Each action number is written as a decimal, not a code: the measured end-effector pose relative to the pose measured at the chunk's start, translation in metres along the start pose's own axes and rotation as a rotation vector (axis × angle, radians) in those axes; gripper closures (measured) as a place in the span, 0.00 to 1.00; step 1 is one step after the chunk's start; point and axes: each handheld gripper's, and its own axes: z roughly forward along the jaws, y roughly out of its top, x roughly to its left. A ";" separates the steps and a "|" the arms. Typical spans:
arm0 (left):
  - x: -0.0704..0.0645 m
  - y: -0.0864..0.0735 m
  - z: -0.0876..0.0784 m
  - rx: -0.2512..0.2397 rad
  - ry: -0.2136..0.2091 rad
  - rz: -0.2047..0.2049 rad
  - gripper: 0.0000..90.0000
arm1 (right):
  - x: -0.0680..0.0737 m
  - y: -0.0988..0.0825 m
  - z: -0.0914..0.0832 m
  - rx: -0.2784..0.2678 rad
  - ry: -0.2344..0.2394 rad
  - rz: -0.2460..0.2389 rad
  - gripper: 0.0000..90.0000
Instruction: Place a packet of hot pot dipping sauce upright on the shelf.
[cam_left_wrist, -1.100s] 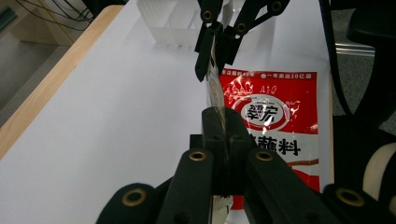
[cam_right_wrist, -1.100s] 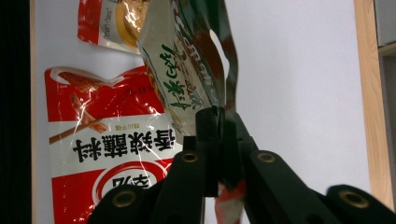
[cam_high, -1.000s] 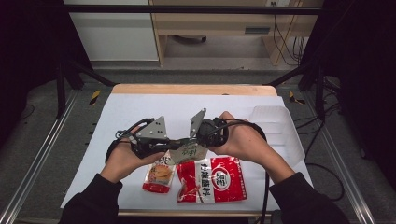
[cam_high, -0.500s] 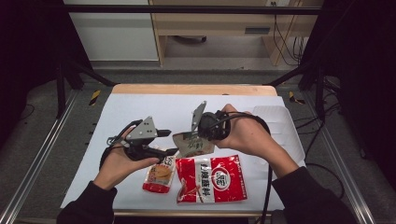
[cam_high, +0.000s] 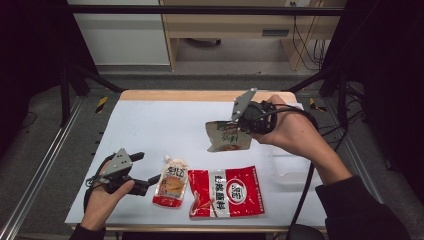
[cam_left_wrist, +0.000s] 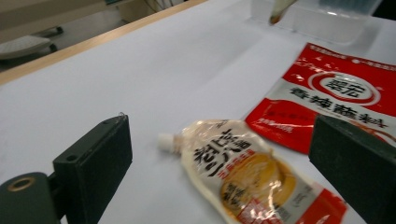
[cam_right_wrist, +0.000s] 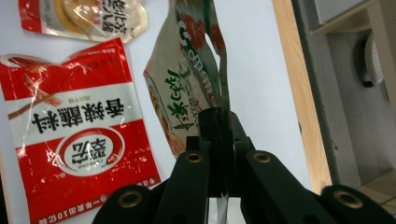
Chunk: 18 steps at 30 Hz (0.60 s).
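A beige-and-green packet (cam_high: 227, 135) hangs above the white table (cam_high: 150, 120), and my right gripper (cam_high: 239, 125) is shut on its edge. In the right gripper view the jaws (cam_right_wrist: 215, 114) pinch that packet (cam_right_wrist: 187, 79) at its side. My left gripper (cam_high: 146, 168) sits low at the front left. Its jaws have just been opening and now stand wide, pressing on nothing. A spouted sauce pouch (cam_high: 171, 181) lies flat just beyond them. In the left gripper view the pouch (cam_left_wrist: 243, 172) shows between the open jaws (cam_left_wrist: 222, 135). A red packet (cam_high: 226, 191) lies beside it.
A clear plastic container (cam_high: 292, 167) stands at the table's right, under my right forearm. A wooden strip (cam_high: 200, 95) runs along the far edge. Dark frame posts stand on both sides, and cables trail at the right.
My left gripper came away from the green packet, swung left and down to the front of the table, and its jaws opened. My right gripper carried the packet up and to the right.
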 end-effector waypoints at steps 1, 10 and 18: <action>0.005 -0.005 -0.002 0.008 0.019 -0.015 0.07 | -0.001 -0.004 -0.002 -0.003 -0.006 0.009 1.00; 0.021 -0.024 -0.018 -0.002 0.138 -0.025 0.07 | -0.007 -0.030 -0.021 -0.032 -0.061 0.064 1.00; 0.025 -0.026 -0.016 0.019 0.167 -0.008 0.07 | -0.020 -0.046 -0.038 -0.042 -0.112 0.090 1.00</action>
